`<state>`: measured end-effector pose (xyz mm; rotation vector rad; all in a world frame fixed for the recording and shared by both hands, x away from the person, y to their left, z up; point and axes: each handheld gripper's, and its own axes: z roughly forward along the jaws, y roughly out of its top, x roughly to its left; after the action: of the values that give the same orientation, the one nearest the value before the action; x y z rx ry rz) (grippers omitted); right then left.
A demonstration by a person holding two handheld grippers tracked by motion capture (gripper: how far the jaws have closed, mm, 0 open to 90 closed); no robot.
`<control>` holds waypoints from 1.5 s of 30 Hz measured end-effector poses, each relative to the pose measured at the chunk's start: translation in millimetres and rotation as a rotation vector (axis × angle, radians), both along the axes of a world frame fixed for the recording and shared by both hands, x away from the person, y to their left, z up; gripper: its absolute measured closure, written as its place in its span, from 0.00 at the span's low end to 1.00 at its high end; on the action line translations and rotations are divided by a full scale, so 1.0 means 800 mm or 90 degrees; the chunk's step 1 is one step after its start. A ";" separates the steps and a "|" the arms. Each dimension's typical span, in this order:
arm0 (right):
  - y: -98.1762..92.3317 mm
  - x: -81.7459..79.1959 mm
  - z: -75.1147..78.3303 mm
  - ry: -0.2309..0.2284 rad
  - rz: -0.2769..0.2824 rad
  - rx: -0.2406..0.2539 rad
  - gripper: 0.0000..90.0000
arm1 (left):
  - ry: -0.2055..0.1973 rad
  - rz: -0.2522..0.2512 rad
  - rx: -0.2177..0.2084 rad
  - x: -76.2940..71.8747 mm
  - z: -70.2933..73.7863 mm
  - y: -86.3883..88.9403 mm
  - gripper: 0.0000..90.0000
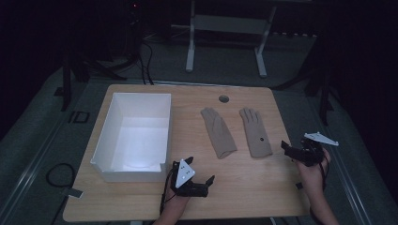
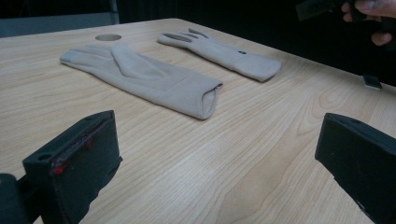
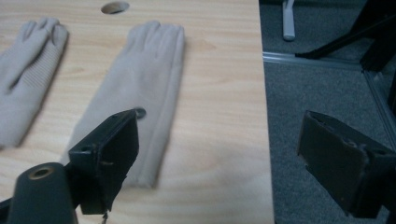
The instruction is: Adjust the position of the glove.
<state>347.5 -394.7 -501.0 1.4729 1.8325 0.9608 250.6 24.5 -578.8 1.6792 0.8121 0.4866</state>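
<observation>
Two beige gloves lie flat on the wooden table (image 1: 244,183), fingers pointing away. The left glove (image 1: 218,132) (image 2: 149,79) (image 3: 25,70) lies beside the right glove (image 1: 256,132) (image 2: 224,53) (image 3: 144,88), which has a small dark button near its cuff. My left gripper (image 1: 201,169) (image 2: 219,163) is open near the table's front edge, in front of the left glove's cuff, with nothing between its jaws. My right gripper (image 1: 288,151) (image 3: 224,158) is open too, hovering over the table's right edge just right of the buttoned glove's cuff.
A white open box (image 1: 133,136) takes up the table's left part. A round cable hole (image 1: 224,99) (image 2: 108,37) (image 3: 114,7) lies beyond the gloves. A small dark clip (image 1: 299,185) (image 2: 372,81) sits at the right edge. Grey floor (image 3: 327,79) lies past that edge.
</observation>
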 end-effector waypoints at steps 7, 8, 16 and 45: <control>0.035 0.011 0.007 0.002 0.054 -0.005 0.14 | 0.000 0.000 0.000 0.000 0.000 0.000 0.00; 0.040 0.013 0.008 0.000 0.062 -0.003 0.13 | 0.000 -0.001 0.000 0.000 0.000 0.000 0.00; 0.081 0.035 0.016 -0.009 0.104 -0.004 0.13 | -0.001 -0.004 0.002 -0.001 0.000 0.000 0.00; 0.218 0.102 -0.006 0.014 0.227 0.033 0.32 | -0.003 -0.018 0.001 -0.002 0.000 -0.001 0.00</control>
<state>429.0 -220.0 -505.9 1.2113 2.1457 1.1701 249.4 23.6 -578.7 1.6875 0.7845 0.4717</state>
